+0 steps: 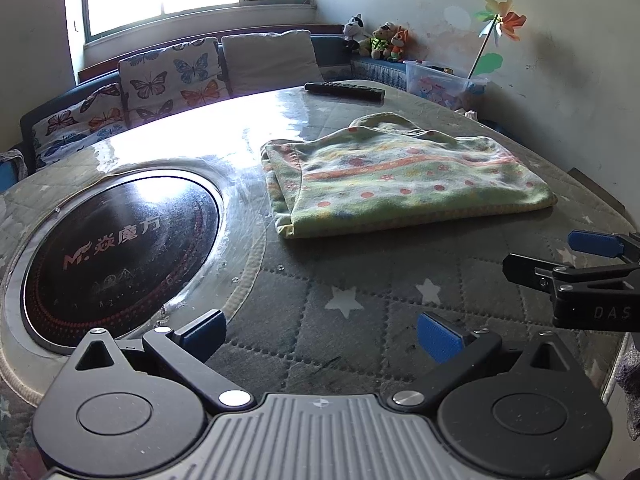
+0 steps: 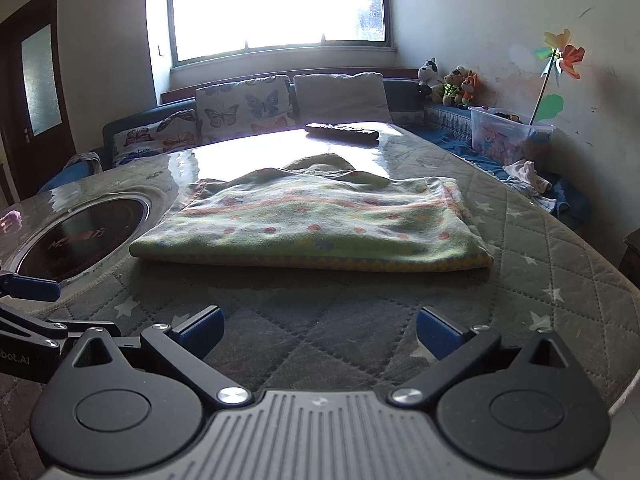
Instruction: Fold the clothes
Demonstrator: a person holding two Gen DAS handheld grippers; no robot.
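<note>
Both grippers hung low over the near edge of the quilted table cover (image 2: 560,256), and neither one had anything in it. The left gripper (image 1: 320,334) had its blue-padded fingers (image 1: 438,338) spread wide, nothing but starred quilting between them. The right gripper (image 2: 319,330) matched it, fingers (image 2: 200,330) wide apart over bare cover.

And there was the garment (image 1: 404,178), a green fleecy piece with orange dots and a pink stripe, lying folded into a rough rectangle in the middle of the table. It sat well ahead of both sets of fingertips, clear of any contact. From the right wrist view it lay straight ahead, its thick folded edge facing the gripper. From the left wrist view it lay ahead and off to the right, with the right gripper's fingers poking in at the frame's right edge.

Left of the garment, the round black cooktop (image 1: 120,248) was sunk into the table. Beyond it, a dark remote control (image 2: 342,131) rested on the glossy far side.
</note>
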